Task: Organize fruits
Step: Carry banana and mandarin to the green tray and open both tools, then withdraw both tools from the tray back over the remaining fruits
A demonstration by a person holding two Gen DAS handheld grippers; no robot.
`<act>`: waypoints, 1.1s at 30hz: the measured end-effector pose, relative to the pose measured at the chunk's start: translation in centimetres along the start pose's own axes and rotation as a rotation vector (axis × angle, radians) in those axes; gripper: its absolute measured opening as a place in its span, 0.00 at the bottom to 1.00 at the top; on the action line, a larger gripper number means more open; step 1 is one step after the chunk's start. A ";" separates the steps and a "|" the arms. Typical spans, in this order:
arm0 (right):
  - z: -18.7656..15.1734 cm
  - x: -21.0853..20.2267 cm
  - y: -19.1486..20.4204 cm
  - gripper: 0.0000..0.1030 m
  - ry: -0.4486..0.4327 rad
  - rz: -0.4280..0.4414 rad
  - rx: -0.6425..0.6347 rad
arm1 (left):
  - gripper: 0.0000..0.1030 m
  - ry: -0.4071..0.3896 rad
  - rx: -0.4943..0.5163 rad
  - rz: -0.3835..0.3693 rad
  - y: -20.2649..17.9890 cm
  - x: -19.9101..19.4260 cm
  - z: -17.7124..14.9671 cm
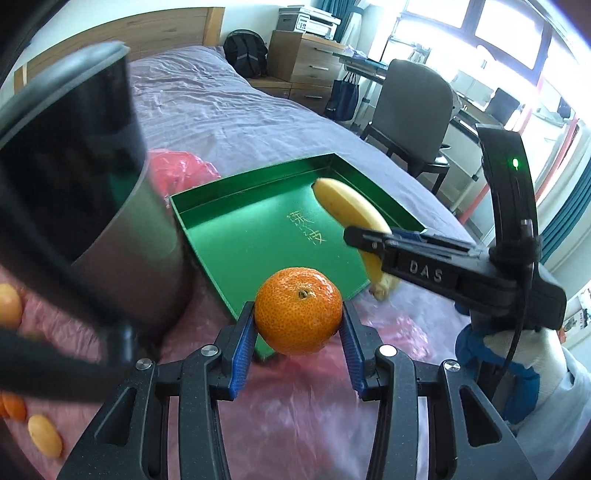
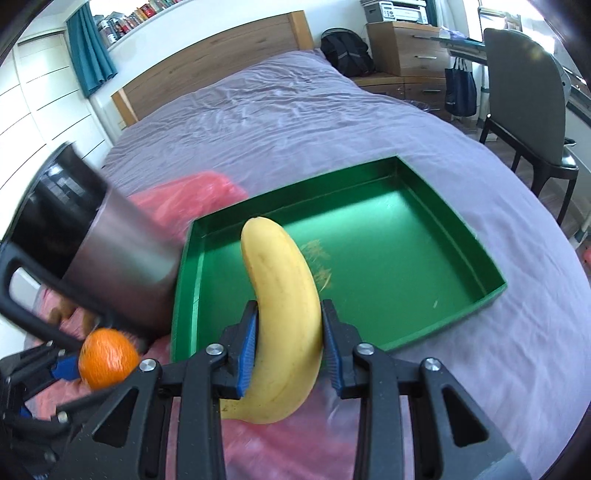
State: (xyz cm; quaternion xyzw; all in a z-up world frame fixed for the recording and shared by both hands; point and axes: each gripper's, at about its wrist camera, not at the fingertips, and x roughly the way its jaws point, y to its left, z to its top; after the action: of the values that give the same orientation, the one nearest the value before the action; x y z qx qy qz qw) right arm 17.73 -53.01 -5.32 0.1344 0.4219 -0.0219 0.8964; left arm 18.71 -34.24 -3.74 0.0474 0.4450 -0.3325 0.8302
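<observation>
Bright daylight pours in from the windows (image 1: 491,33), which are blown out to white glare. The green tray (image 2: 491,291) carries a soft sheen. The steel mug (image 2: 92,236) and mandarin (image 2: 109,363) are smeared with motion blur. Fisheye bending curves everything, with dark vignetted corners.

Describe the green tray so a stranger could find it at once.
On the purple bed, look toward the near end, beside the pink plastic bag and the grey metal mug. The green tray is shallow, square, glossy, with gold characters on its floor; nothing else there is green.
</observation>
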 end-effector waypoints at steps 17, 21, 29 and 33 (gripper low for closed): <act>3.6 8.9 -5.1 0.05 0.023 -0.201 0.003 | 0.38 0.111 0.012 0.057 1.5 9.0 0.3; 3.5 8.8 -4.9 0.06 0.020 -0.232 -0.021 | 0.38 0.112 0.036 0.083 1.0 9.3 0.2; 3.3 7.1 -4.8 0.52 -0.001 -0.237 -0.018 | 0.50 0.103 0.034 0.103 0.7 8.9 0.5; 3.0 4.7 -4.4 0.63 -0.031 -0.227 -0.015 | 0.54 0.072 0.065 0.125 0.0 7.4 0.6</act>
State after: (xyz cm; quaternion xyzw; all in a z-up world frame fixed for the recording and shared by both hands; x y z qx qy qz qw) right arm 22.38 -57.66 -8.04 0.0789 0.4206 -0.1222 0.8955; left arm 21.96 -38.29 -9.11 0.1137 0.4597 -0.2925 0.8308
